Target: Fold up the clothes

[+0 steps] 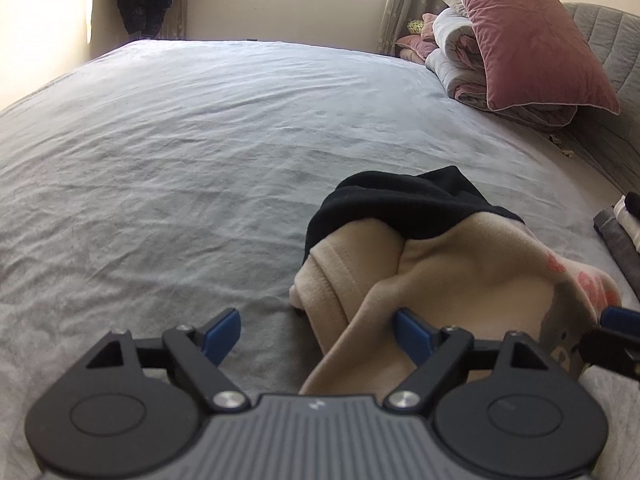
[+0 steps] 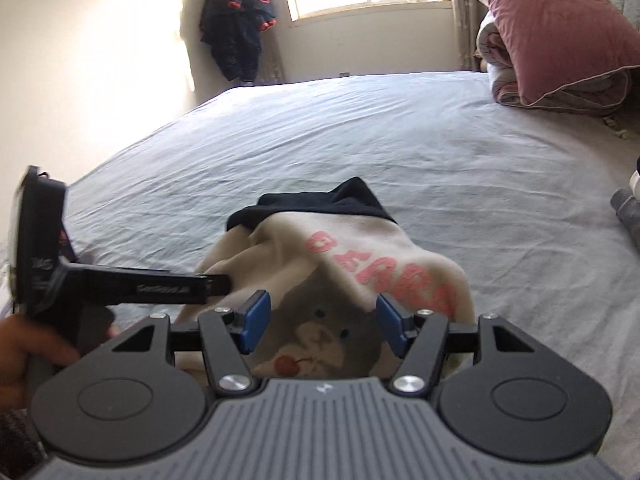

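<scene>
A cream sweatshirt point(image 1: 460, 276) with pink lettering point(image 2: 384, 268), a cartoon print and a black part point(image 1: 400, 200) lies bunched on the grey bed sheet point(image 1: 180, 140). My left gripper point(image 1: 318, 336) is open at its near left edge. A cream fold runs between the jaws and lies against the right pad point(image 1: 412, 338); the left pad is free over the sheet. My right gripper point(image 2: 325, 324) stands open just above the printed front, with no cloth pinched. One finger of the left gripper point(image 2: 180, 288) reaches in from the left, with a hand point(image 2: 24, 356) on its handle.
A pink pillow point(image 1: 532, 36) leans on a rolled quilt point(image 1: 460, 64) by the grey headboard point(image 1: 612, 52) at the back right. Folded clothes point(image 1: 620, 232) lie at the right edge. A dark jacket point(image 2: 236, 20) hangs beside the window. Wide bare sheet spreads left and ahead.
</scene>
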`<state>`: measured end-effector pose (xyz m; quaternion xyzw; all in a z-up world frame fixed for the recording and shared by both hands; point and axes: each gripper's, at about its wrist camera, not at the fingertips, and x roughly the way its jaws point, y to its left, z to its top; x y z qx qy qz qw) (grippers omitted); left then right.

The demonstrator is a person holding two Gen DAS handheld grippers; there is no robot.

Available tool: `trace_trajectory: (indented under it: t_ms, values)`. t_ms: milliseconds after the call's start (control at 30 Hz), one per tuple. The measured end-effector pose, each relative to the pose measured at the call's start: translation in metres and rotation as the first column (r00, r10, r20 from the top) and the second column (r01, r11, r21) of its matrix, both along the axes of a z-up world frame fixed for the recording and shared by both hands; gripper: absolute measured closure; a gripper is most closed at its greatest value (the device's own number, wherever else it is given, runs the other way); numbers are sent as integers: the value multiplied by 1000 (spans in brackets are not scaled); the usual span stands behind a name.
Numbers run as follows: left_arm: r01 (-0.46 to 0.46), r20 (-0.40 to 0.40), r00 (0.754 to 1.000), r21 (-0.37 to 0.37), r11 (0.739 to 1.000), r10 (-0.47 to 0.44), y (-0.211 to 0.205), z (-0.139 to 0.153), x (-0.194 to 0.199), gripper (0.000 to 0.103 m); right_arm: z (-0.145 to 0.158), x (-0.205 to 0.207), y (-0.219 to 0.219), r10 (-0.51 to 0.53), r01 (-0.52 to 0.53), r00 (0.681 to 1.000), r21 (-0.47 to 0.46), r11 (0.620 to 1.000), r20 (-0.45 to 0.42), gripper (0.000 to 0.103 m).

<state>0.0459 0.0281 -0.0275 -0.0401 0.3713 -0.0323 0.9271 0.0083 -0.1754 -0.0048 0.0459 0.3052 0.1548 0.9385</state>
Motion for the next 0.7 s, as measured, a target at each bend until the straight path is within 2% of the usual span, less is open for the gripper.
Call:
trace_trajectory:
  t_ms: [167, 300, 367, 433, 600, 700]
  values:
    - [15, 15, 1000, 32, 999, -15, -3, 2, -2, 17, -11, 7, 13, -16, 19, 999, -114, 993, 29, 40]
    - [14, 25, 1000, 57, 998, -15, -5, 3, -3, 17, -16, 8, 19, -4, 10, 999, -151, 988, 40, 42]
    - [12, 33, 999, 74, 997, -15, -7, 3, -5, 17, -17, 9, 21, 2, 4, 999, -153, 988, 34, 54]
    - [13, 41, 999, 92, 996, -17, -9, 4, -6, 16, -18, 11, 22, 9, -7, 1000, -134, 991, 16, 71]
    - [15, 53, 998, 110, 994, -21, -10, 7, -7, 16, -17, 12, 21, 26, -27, 999, -64, 998, -21, 82]
    - [12, 86, 996, 50, 999, -16, -4, 14, -10, 16, -14, 12, 18, 44, -43, 998, 16, 999, -55, 89]
